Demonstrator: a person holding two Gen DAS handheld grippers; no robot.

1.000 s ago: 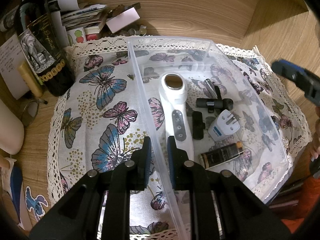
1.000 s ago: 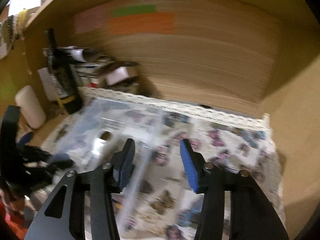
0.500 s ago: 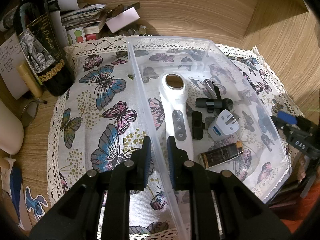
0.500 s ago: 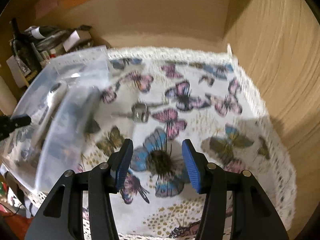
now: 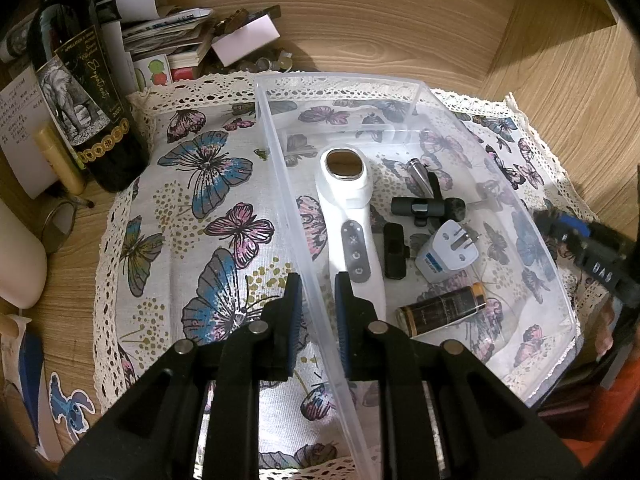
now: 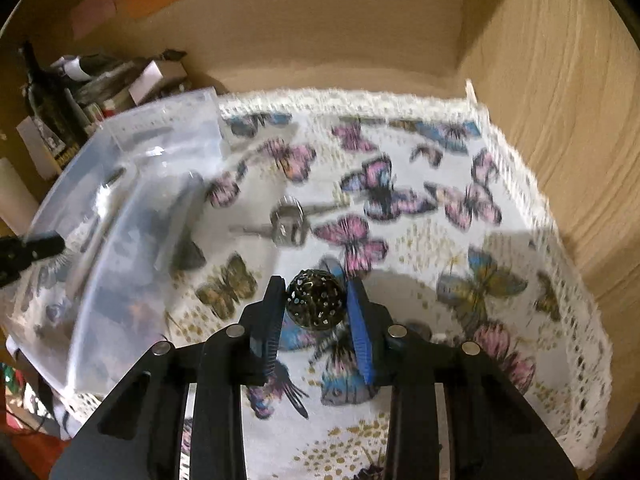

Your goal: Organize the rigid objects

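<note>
A clear plastic bin [image 5: 416, 92] stands on the butterfly cloth [image 5: 200, 208]. It holds a white handheld device [image 5: 352, 216], a white plug adapter [image 5: 448, 252], a black clip microphone [image 5: 424, 206], a small black piece [image 5: 394, 252] and a dark tube [image 5: 440, 310]. My left gripper [image 5: 318, 308] is shut on the bin's left wall. My right gripper [image 6: 316, 300] has its jaws around a dark perforated ball [image 6: 316, 300] above the cloth [image 6: 440, 280], right of the bin [image 6: 132, 184]. A silver metal object [image 6: 288, 222] lies on the cloth beyond the ball.
A wine bottle [image 5: 80, 92], stacked papers and boxes [image 5: 168, 40] and a white cylinder [image 5: 16, 256] crowd the back left corner. Wooden walls [image 5: 560, 80] close the back and right side. My right gripper also shows at the left wrist view's right edge [image 5: 584, 244].
My right gripper dropped lower over the cloth and its jaws narrowed around the dark perforated ball. My left gripper stayed clamped on the bin wall.
</note>
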